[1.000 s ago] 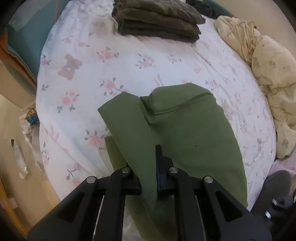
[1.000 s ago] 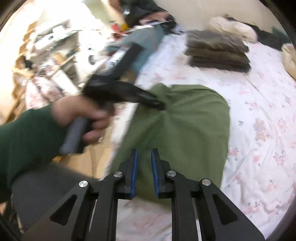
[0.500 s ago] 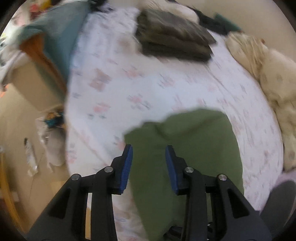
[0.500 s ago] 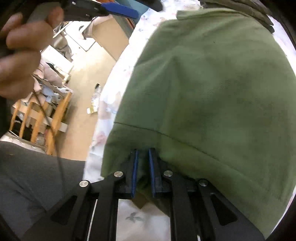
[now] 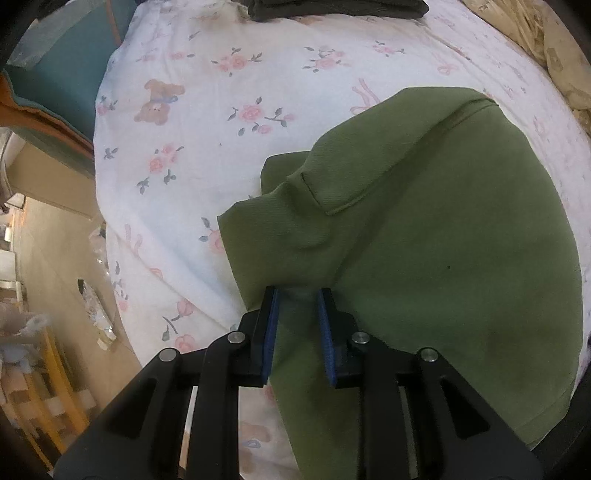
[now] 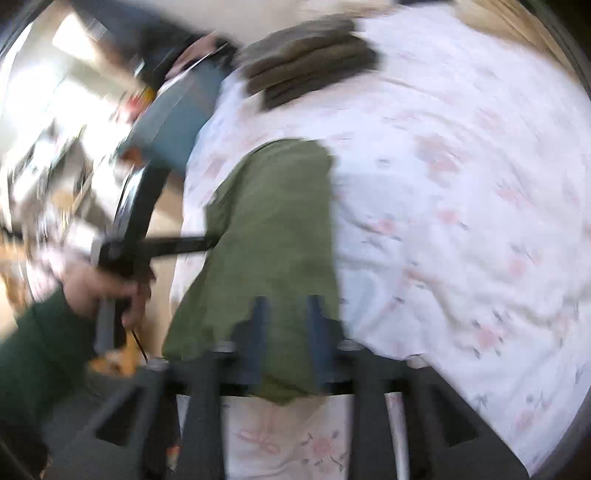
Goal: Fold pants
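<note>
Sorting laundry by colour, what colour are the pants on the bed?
Olive green pants, clearest in the left wrist view.

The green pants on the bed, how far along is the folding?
Partly done: the green pants lie on the floral sheet doubled into a compact shape, with one loose flap at the near-left edge. The left gripper sits open over that flap; the right gripper view is blurred. Left: a final fold, then stacking with the folded dark pile.

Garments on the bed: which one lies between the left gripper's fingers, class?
The light green pants, spread out near the left gripper; the dark folded stack lies at the bed's far end.
</note>
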Tool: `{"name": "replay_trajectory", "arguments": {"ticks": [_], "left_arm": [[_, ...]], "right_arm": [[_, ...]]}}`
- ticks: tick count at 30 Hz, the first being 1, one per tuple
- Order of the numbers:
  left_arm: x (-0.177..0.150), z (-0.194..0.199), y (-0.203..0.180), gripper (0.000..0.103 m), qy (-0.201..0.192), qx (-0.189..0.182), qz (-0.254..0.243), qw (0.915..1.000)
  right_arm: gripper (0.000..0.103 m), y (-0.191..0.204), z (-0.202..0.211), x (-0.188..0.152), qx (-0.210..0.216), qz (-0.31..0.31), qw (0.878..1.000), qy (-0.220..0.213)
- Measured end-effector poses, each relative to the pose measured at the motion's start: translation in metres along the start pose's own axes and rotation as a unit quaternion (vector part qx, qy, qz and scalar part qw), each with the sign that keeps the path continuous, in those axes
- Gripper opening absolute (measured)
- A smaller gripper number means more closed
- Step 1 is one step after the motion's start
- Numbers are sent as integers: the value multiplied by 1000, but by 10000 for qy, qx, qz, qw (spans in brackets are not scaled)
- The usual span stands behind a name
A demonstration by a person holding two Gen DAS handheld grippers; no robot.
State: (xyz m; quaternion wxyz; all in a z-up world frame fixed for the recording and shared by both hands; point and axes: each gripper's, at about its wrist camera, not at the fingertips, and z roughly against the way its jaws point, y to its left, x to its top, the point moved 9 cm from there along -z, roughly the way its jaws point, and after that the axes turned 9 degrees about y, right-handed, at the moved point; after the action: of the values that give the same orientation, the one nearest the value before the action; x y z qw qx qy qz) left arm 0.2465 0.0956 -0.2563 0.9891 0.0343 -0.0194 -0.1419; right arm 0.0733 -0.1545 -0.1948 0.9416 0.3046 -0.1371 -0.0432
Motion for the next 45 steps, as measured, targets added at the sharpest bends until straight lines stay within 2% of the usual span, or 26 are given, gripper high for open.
{"name": "replay_trajectory", "arguments": {"ticks": [1,3,5,9,11,12,13,15,18,20,22,25,27,28,29,30,31,33,34,35,37,38,40,42,43,45], "left_arm": [[-2,0,-1,19,-25,42,-19,10000],[-4,0,-4,19,-62,108,-45,9999],[-6,0,-5,19,-72,166,-60,9998],[-6,-3,-8,19,-29,245,-17,9997],[-6,-3,-11,19,5,289,-11,9996],[-5,-2,-11,19,15,299,-8,9996],[-5,-2,-10,19,26,283,1,9996],[-5,1,-9,19,67,74,73,9999],[-8,14,-16,19,86,-726,288,9969],[-11,24,-32,20,98,-1304,189,9912],[-13,36,-52,29,29,-1675,-56,9858],[-4,61,-75,51,-447,-1843,-404,9810],[6,74,-81,66,-786,-1875,-481,9779],[13,79,-80,79,-947,-1908,-421,9761],[19,82,-80,89,-1066,-1944,-313,9746],[26,82,-79,91,-1136,-1983,-161,9734],[30,79,-81,92,-1127,-2019,-83,9729],[37,66,-90,92,-930,-2040,-128,9745],[41,61,-94,92,-891,-1931,-240,9768],[45,55,-96,92,-910,-1761,-361,9795],[55,38,-98,92,-821,-1556,-518,9830],[56,27,-99,92,-635,-1656,-511,9828],[47,-3,-103,93,34,-2140,-557,9752],[39,-14,-104,92,132,-2207,-729,9725],[35,-15,-107,89,146,-2185,-914,9714],[25,-8,-116,60,142,-2376,-1188,9639]], "right_arm": [[102,-7,1,-4,224,-318,9992,-36],[103,-19,-4,-5,709,-956,9928,-126],[103,-24,-27,-11,1285,-1414,9815,158],[101,-1,-82,-15,1772,-1631,9693,501],[93,12,-95,-13,1758,-1534,9711,503],[76,12,-97,-9,1612,-1549,9738,407],[51,11,-94,-5,1531,-1597,9748,284],[29,18,-80,7,1446,-1406,9794,77],[22,25,-38,35,1486,-800,9853,-254],[21,13,-10,62,1410,-566,9875,-431],[20,-12,12,100,1296,-318,9901,-436],[20,-61,19,147,1036,-204,9943,-152],[20,-98,15,168,547,-230,9982,-8],[20,-111,10,174,450,-341,9984,48],[22,-125,4,178,499,-579,9969,172],[24,-136,-3,178,596,-822,9944,297],[30,-143,-3,177,624,-974,9929,273],[57,-150,2,170,711,-1235,9896,216],[80,-152,8,163,838,-1418,9862,186],[91,-155,16,155,895,-1599,9830,78],[97,-160,27,140,969,-1862,9775,-218],[97,-164,27,128,983,-1980,9751,-199],[97,-166,6,105,1076,-2200,9695,11],[95,-160,-20,86,1168,-2257,9667,312],[89,-153,-32,79,1308,-2242,9646,469],[71,-134,-44,72,1396,-1956,9692,545]]}}
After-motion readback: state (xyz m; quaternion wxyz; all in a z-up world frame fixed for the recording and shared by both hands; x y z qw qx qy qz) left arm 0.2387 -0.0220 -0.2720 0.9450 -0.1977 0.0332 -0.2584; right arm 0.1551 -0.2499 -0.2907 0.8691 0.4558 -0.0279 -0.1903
